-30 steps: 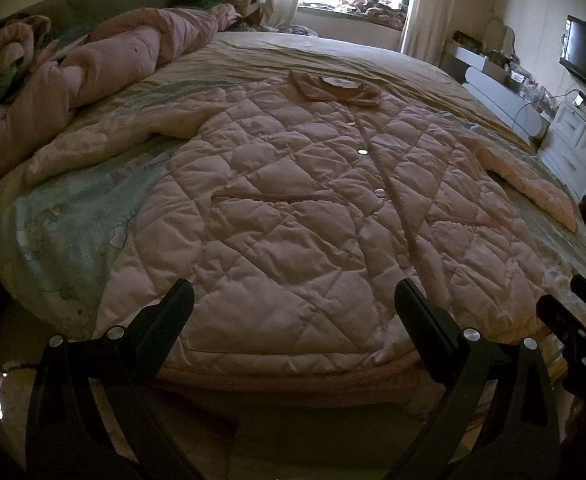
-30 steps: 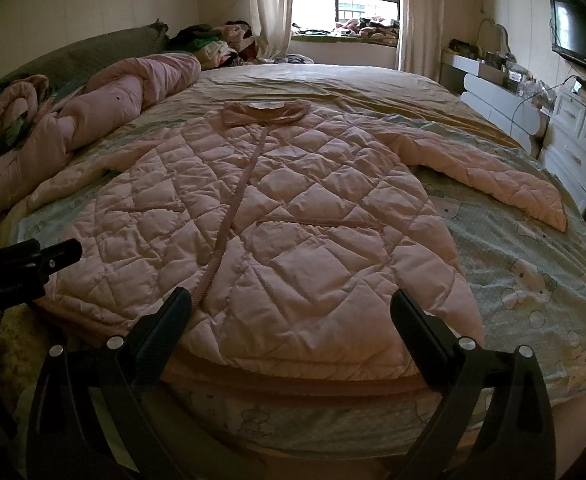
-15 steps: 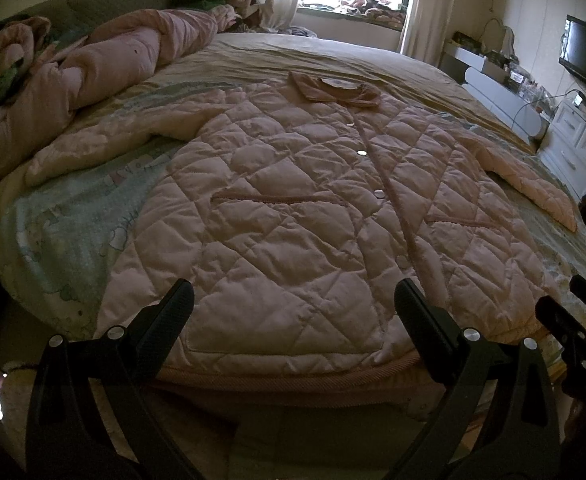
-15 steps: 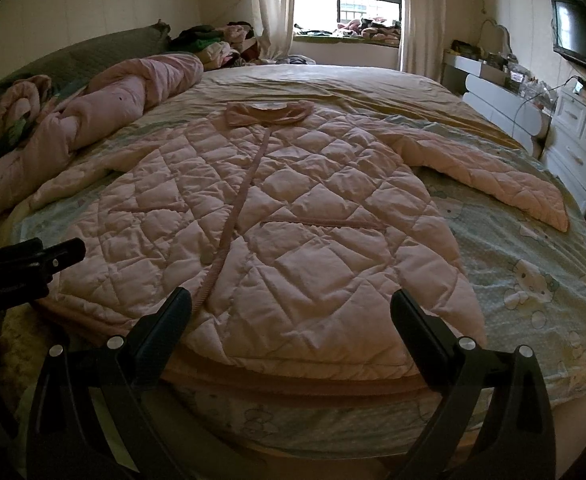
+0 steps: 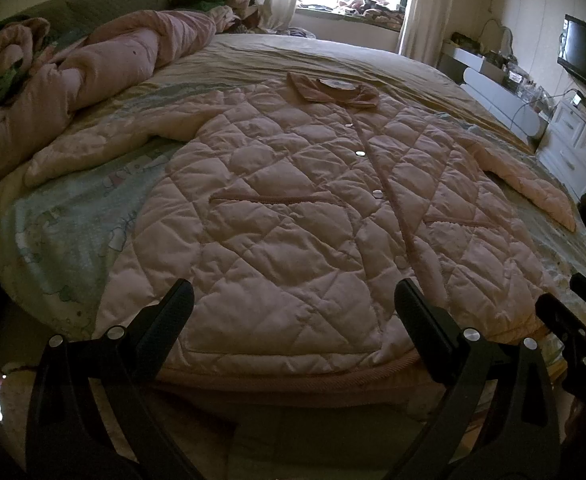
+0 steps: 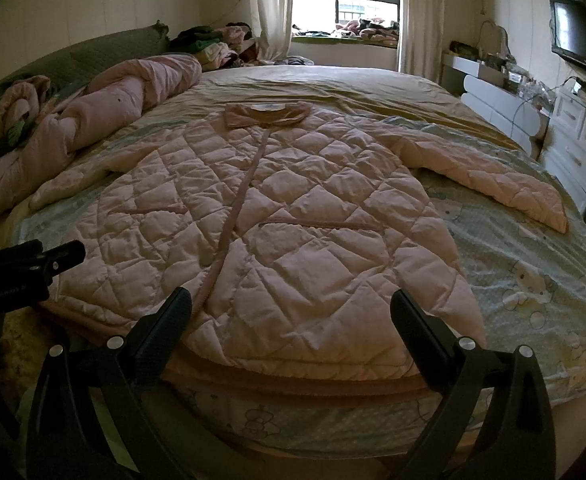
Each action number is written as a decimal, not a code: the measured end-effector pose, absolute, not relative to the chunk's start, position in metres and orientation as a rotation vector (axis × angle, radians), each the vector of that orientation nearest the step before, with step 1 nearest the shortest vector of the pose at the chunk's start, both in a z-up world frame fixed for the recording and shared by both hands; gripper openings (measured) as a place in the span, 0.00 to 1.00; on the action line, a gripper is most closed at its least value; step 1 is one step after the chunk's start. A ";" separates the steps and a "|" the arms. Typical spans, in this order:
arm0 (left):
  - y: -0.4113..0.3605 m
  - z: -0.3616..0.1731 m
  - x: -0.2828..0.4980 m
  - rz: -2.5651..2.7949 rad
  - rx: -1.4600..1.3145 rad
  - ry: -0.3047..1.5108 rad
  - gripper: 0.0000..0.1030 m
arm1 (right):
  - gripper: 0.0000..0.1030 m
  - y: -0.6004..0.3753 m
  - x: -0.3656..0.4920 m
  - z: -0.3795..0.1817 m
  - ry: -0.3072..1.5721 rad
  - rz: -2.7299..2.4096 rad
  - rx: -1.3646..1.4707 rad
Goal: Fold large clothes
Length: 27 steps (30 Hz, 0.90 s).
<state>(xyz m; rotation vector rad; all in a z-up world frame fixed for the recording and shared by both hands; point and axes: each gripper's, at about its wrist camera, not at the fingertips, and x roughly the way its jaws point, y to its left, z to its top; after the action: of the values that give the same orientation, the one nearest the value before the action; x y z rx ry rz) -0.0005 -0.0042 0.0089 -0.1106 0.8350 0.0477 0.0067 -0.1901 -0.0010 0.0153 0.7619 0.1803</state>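
Pink quilted coat [image 5: 293,220] looks puffy and soft, so pinch its hem; your left claw [image 5: 293,308] and right claw [image 6: 291,308] both gape, empty, just short of that hem.

A big pink coat [image 5: 293,216] lies flat on the bed [image 5: 73,232], front side up, with both sleeves spread out to the sides. Its bottom edge sits at the near edge of the bed. The left tongs [image 5: 293,312] hang wide open just over that bottom edge, holding nothing. A rolled pink blanket [image 5: 105,64] lies along the bed's far left edge.
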 end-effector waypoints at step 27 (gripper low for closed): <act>-0.020 0.001 0.047 -0.003 -0.067 0.869 0.91 | 0.96 -0.201 0.046 -0.003 0.795 0.177 0.026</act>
<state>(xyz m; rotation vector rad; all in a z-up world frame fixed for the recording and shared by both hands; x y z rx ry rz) 0.0468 -0.0202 0.0007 -0.0672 0.8689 -0.0026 0.0459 -0.2009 -0.0030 0.0261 0.7947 0.1769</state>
